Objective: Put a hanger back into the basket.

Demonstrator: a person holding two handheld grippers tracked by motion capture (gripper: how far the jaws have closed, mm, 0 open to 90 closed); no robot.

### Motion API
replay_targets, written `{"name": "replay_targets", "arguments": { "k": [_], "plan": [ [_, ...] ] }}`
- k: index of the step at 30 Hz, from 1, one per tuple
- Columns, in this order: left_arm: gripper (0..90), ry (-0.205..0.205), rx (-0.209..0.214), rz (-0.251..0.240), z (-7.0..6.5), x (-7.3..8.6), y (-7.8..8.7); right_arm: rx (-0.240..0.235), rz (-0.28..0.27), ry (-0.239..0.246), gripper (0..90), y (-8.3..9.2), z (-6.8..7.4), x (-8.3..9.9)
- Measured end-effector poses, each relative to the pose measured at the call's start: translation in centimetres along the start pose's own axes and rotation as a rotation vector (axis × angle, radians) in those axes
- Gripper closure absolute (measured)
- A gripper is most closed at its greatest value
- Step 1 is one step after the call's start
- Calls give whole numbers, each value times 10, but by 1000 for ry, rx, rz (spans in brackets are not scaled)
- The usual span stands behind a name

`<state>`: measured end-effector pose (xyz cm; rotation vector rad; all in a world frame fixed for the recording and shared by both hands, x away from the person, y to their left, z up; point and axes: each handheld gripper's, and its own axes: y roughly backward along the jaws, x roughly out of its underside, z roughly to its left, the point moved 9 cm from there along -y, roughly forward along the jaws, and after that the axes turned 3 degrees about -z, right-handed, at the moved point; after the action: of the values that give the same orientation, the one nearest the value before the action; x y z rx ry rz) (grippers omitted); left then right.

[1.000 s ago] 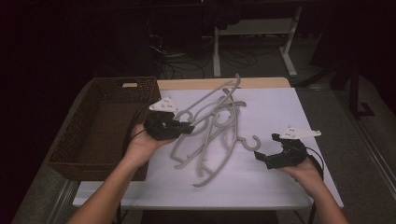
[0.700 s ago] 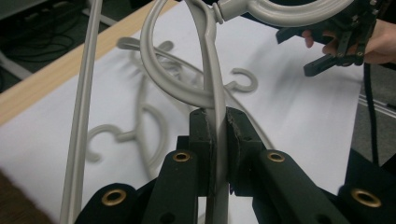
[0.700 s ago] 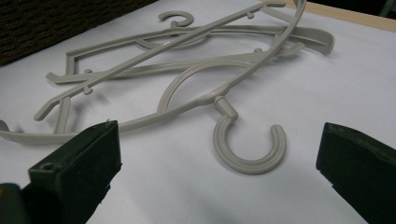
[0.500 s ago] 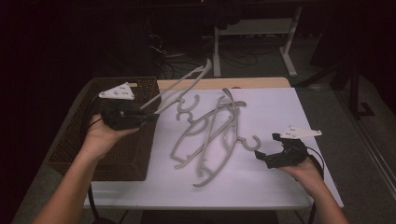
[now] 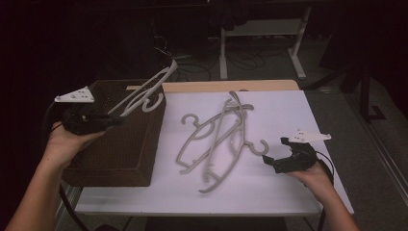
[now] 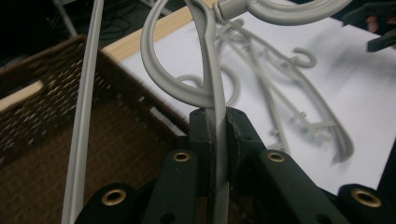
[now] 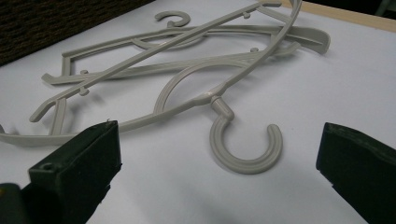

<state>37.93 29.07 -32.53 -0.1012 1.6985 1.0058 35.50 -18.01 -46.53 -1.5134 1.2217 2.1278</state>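
Now that your left gripper (image 5: 115, 120), jaws clamped on a grey hanger (image 5: 144, 91), has swung from the pile (image 5: 219, 137) to over the basket (image 5: 144, 168), release probably comes next; your right gripper (image 5: 269, 162) waits wide open.

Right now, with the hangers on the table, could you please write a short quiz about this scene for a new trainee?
1. True or false: the left gripper is shut on a grey hanger.
2. Above what does that hanger hang? A) the white tabletop B) the wicker basket C) the floor
3. Fill in: the right gripper stands ____ beside the hook of a hanger in the pile.

Key:
1. True; the left gripper view shows its bar pinched.
2. B.
3. Open; its jaws hold nothing.
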Motion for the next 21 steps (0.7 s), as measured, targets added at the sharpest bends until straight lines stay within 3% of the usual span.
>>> {"name": "replay_targets", "arguments": {
  "k": [12, 15, 21],
  "plan": [
    [824, 64, -27, 48, 36, 42, 12, 3, 4, -1, 0, -1, 0, 0],
    [824, 79, -37, 72, 42, 51, 12, 5, 3, -2, 0, -1, -1, 0],
    [824, 92, -9, 83, 45, 59, 14, 6, 3, -1, 0, -1, -1, 0]
  ]
}}
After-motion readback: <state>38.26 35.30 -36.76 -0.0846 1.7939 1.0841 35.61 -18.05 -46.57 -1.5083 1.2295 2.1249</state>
